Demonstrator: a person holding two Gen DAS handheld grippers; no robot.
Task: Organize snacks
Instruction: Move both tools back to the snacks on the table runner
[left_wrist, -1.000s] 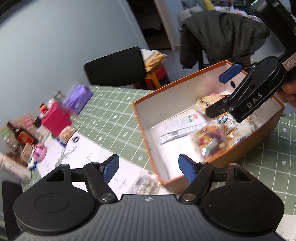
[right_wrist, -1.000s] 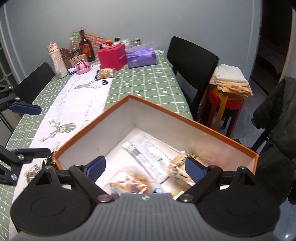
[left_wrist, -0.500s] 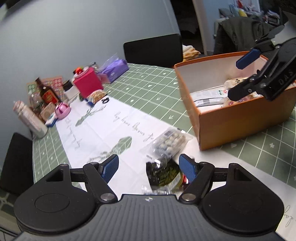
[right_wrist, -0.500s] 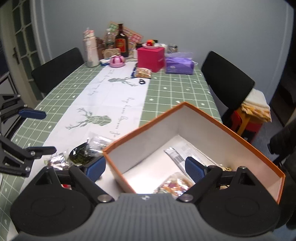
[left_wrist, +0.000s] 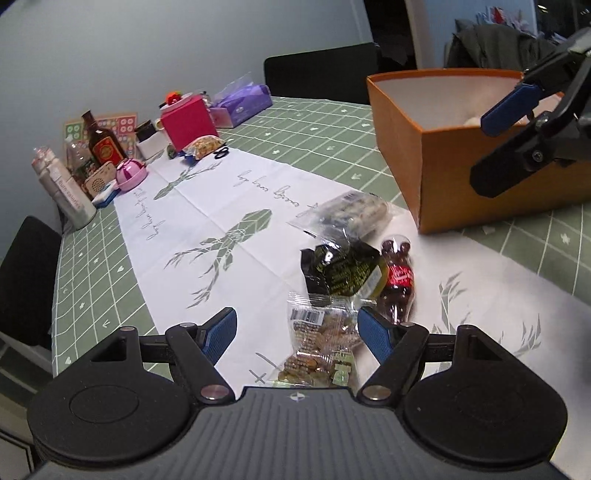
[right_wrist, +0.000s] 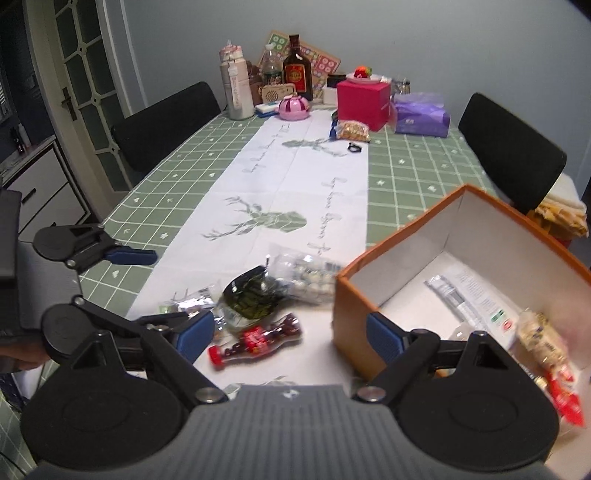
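Loose snacks lie on the white runner (left_wrist: 236, 206) beside the orange box (left_wrist: 399, 155): a clear nut packet (left_wrist: 317, 343), a black packet (left_wrist: 343, 269), a cola-bottle candy pack (left_wrist: 397, 277) and a clear bag of round sweets (left_wrist: 351, 214). My left gripper (left_wrist: 297, 330) hovers low and open, with the nut packet lying under it near the right finger, untouched. My right gripper (right_wrist: 290, 334) hangs over the box's left corner (right_wrist: 354, 291). Its jaws are closing with nothing gripped; the cola pack (right_wrist: 255, 339) lies below them. Several packets (right_wrist: 465, 295) lie inside the box.
At the table's far end stand a brown bottle (right_wrist: 295, 70), a white bottle (right_wrist: 234, 88), a pink box (right_wrist: 362, 99), a purple tissue pack (right_wrist: 421, 114) and a pink bowl (right_wrist: 293, 107). A nut bag (right_wrist: 352, 129) lies there too. Black chairs (right_wrist: 162, 122) flank the table.
Both grippers have swung from above the box's inside toward the loose snacks on the runner. The left one has sunk lower, and the nut packet now lies beneath it.
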